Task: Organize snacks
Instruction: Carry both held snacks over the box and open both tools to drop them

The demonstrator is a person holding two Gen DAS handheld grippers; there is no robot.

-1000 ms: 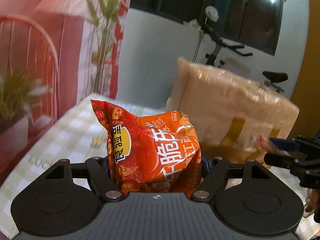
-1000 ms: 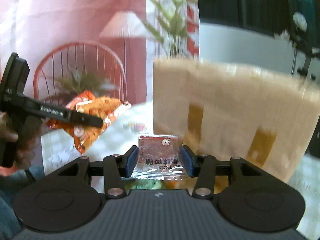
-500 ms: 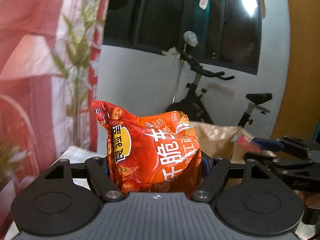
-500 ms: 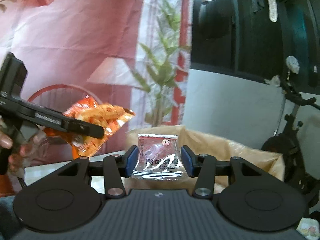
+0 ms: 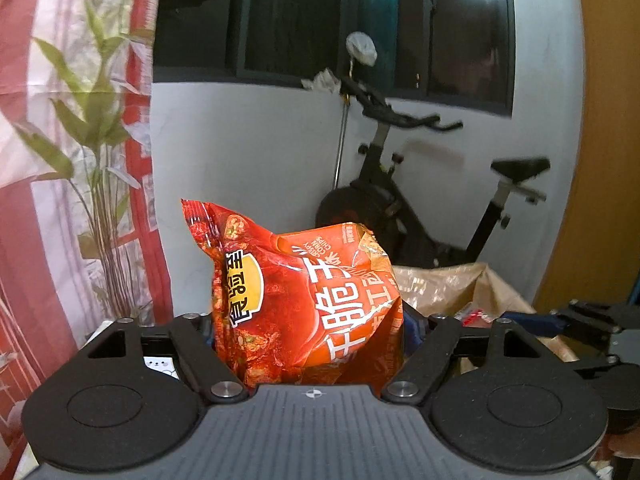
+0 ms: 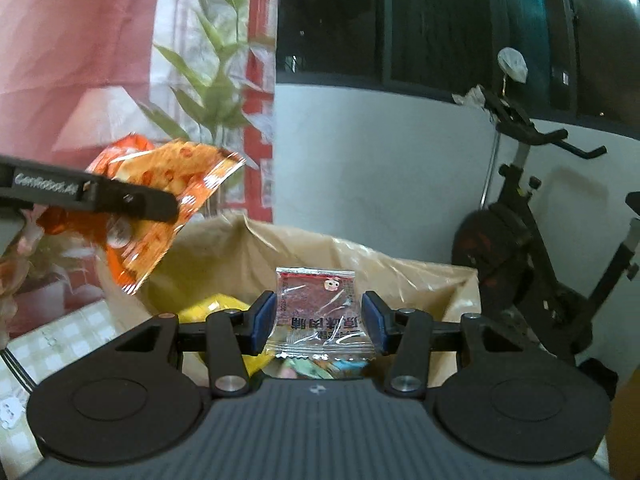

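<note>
An orange-red bag of corn chips (image 5: 308, 304) stands upright between the fingers of my left gripper (image 5: 310, 324). The jaws are opening, but the pads still touch the bag's sides. My right gripper (image 6: 319, 322) is shut on a small clear packet of red dried meat (image 6: 318, 312), held over the open mouth of a brown paper bag (image 6: 256, 252). From the right wrist view, the chips bag (image 6: 168, 184) hangs at the left, just beside the paper bag's rim. In the left wrist view the paper bag (image 5: 440, 284) lies ahead to the right.
Yellow and other coloured packs (image 6: 212, 308) lie inside the paper bag. A checked tablecloth (image 6: 60, 340) shows at the lower left. Behind the bag stand an exercise bike (image 6: 520, 220), a white wall and dark windows. A red curtain with a plant print (image 5: 80, 140) hangs at the left.
Both grippers have risen and moved toward the paper bag with their snacks. The bag's open mouth has come into sight below the right gripper, and the bike now fills the background.
</note>
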